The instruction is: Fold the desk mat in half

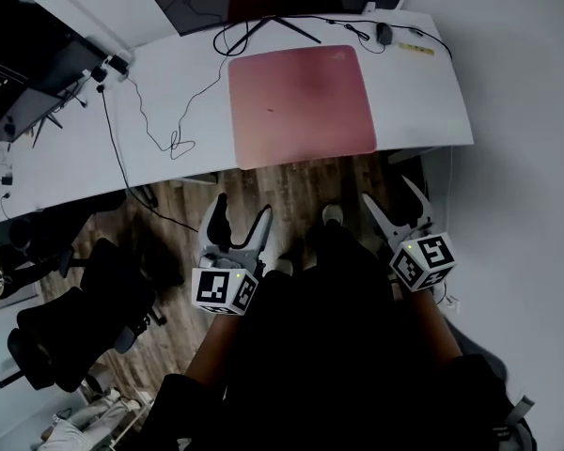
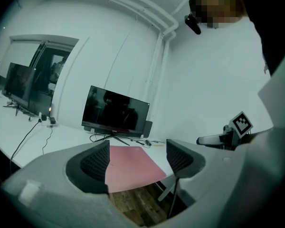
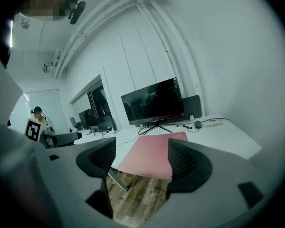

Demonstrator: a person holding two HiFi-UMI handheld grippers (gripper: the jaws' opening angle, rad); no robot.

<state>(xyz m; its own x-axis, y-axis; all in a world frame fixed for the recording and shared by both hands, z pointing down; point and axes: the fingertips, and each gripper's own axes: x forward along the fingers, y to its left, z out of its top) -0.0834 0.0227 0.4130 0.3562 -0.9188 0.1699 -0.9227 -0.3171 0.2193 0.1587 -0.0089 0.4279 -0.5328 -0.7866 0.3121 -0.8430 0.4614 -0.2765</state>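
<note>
Desk [image 1: 432, 92], flat mat [image 1: 301, 106]; monitor [image 2: 115, 110] in gripper views

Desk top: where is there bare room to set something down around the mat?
Bare desk lies between the pink mat's right edge and the desk's right end. Another free patch lies left of the looping black cable. The back edge is crowded: monitor stand, cable tangle, mouse.
</note>
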